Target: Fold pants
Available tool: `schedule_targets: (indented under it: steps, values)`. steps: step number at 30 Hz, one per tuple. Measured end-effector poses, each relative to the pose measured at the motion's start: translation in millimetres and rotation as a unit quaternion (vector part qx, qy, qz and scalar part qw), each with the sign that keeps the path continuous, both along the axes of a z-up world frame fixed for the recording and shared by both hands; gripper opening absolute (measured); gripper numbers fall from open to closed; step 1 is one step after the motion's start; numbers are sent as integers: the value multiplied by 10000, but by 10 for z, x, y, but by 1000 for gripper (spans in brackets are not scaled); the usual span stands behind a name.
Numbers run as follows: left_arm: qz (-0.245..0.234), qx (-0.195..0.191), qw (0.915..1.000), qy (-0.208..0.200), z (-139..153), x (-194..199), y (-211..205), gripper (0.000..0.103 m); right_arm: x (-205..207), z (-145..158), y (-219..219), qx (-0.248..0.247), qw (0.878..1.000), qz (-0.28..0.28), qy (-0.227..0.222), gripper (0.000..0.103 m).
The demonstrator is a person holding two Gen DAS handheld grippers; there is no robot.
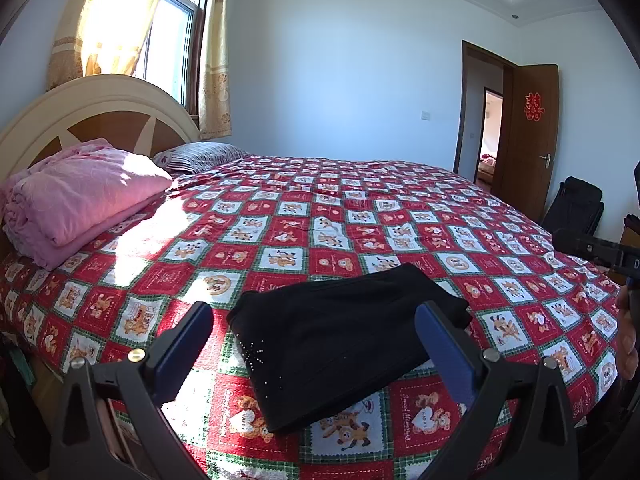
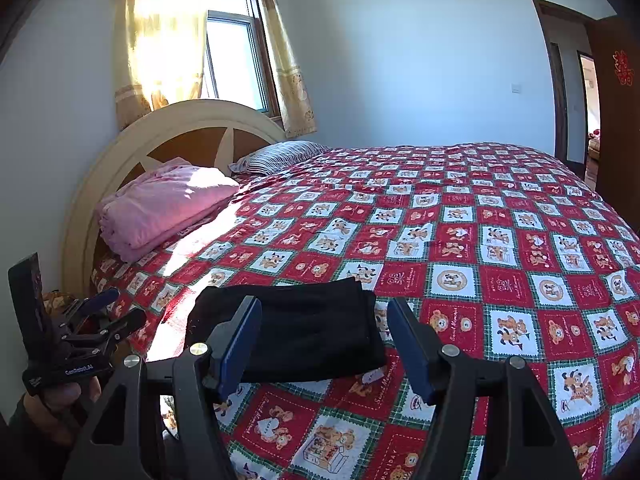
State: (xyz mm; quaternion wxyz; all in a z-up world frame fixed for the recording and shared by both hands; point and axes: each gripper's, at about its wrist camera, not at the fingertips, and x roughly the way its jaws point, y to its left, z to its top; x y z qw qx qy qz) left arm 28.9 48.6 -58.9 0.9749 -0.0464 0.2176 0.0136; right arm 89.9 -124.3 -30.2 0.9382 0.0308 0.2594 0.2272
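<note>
Black pants (image 1: 340, 336) lie folded into a compact rectangle on the red checked bedspread (image 1: 360, 220), near the bed's front edge. They also show in the right wrist view (image 2: 304, 332). My left gripper (image 1: 316, 340) is open and empty, held above the near side of the pants, its blue pads (image 1: 188, 344) apart. My right gripper (image 2: 324, 340) is open and empty, just in front of the pants. The left gripper also shows at the left edge of the right wrist view (image 2: 108, 316), held by a hand.
A folded pink blanket (image 1: 76, 204) and a striped pillow (image 1: 200, 156) lie at the headboard (image 1: 100, 108). A window with curtains (image 1: 172, 40) is behind it. An open brown door (image 1: 532, 136) and a black bag (image 1: 576, 208) are on the far right.
</note>
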Motion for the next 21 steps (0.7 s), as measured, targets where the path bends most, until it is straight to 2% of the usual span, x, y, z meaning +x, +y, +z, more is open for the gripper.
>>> schedule_targets:
  steps: [14, 21]
  values:
    - [55, 127, 9999, -4, 29, 12, 6, 103, 7, -42, 43, -49, 10000, -4, 25, 67]
    - [84, 217, 9993, -283, 139, -50, -34, 103, -2, -47, 55, -70, 10000, -9, -12, 67]
